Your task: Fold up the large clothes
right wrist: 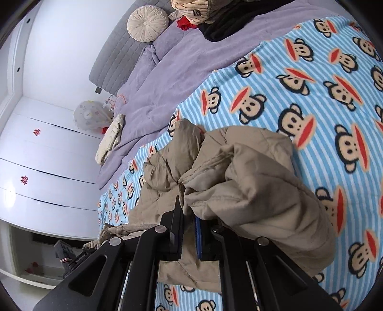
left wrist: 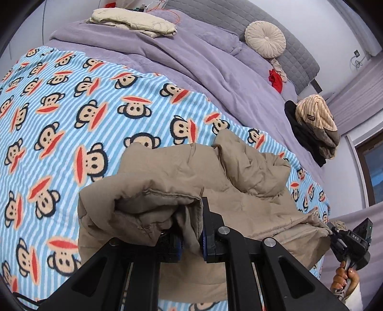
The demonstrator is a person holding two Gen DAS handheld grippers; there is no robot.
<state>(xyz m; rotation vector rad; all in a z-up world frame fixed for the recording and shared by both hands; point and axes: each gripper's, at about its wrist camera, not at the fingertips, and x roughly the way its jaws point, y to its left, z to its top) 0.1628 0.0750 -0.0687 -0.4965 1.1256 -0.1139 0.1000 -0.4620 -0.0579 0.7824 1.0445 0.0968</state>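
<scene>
A tan puffy jacket (left wrist: 186, 177) lies bunched on the monkey-print blue striped blanket (left wrist: 59, 114). My left gripper (left wrist: 190, 236) is shut on a fold of the jacket's edge, cloth pinched between the pads. In the right wrist view the same jacket (right wrist: 251, 181) is bunched in front of my right gripper (right wrist: 188, 229), which is shut on its hem. The right gripper also shows in the left wrist view (left wrist: 347, 241) at the far right, held in a hand at the jacket's other end.
A purple duvet (left wrist: 191, 55) covers the bed's head end. On it lie a folded cream garment (left wrist: 134, 21), a round cream cushion (left wrist: 265, 38) and a pile of striped and black clothes (left wrist: 313, 126). White wardrobe doors (right wrist: 43, 155) stand beside the bed.
</scene>
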